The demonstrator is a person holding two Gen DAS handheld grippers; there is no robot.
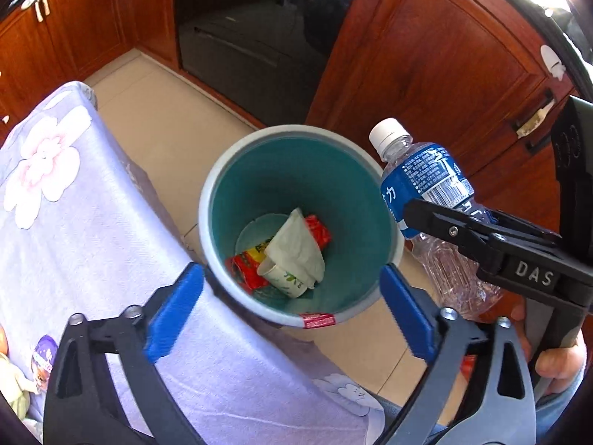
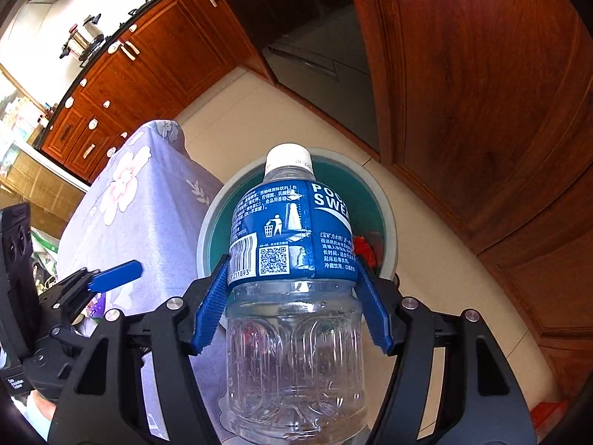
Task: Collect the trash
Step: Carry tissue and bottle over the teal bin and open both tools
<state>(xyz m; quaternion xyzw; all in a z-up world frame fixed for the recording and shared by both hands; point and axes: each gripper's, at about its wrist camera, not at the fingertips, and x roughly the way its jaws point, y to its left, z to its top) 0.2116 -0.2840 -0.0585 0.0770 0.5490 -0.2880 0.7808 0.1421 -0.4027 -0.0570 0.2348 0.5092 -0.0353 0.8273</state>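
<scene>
While the left gripper [image 1: 292,311] hangs with fingers spread wide and empty above the teal bin [image 1: 222,200] beside the cloth-covered table [image 1: 74,222], the right gripper [image 2: 292,304], fingers clamped on the empty plastic bottle [image 2: 292,352] at the bin's right rim, should centre over the opening before releasing.

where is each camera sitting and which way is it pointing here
Left wrist: sits on the left gripper, looking steeply down into the bin beside the cloth-covered table; its own blue fingers stand open and empty, and the right gripper and a hand show at right.
Right wrist: sits on the right gripper, looking down along the bottle it clamps; the left gripper shows at left.
Shared: bin, bottle, table, wooden cabinets.
</scene>
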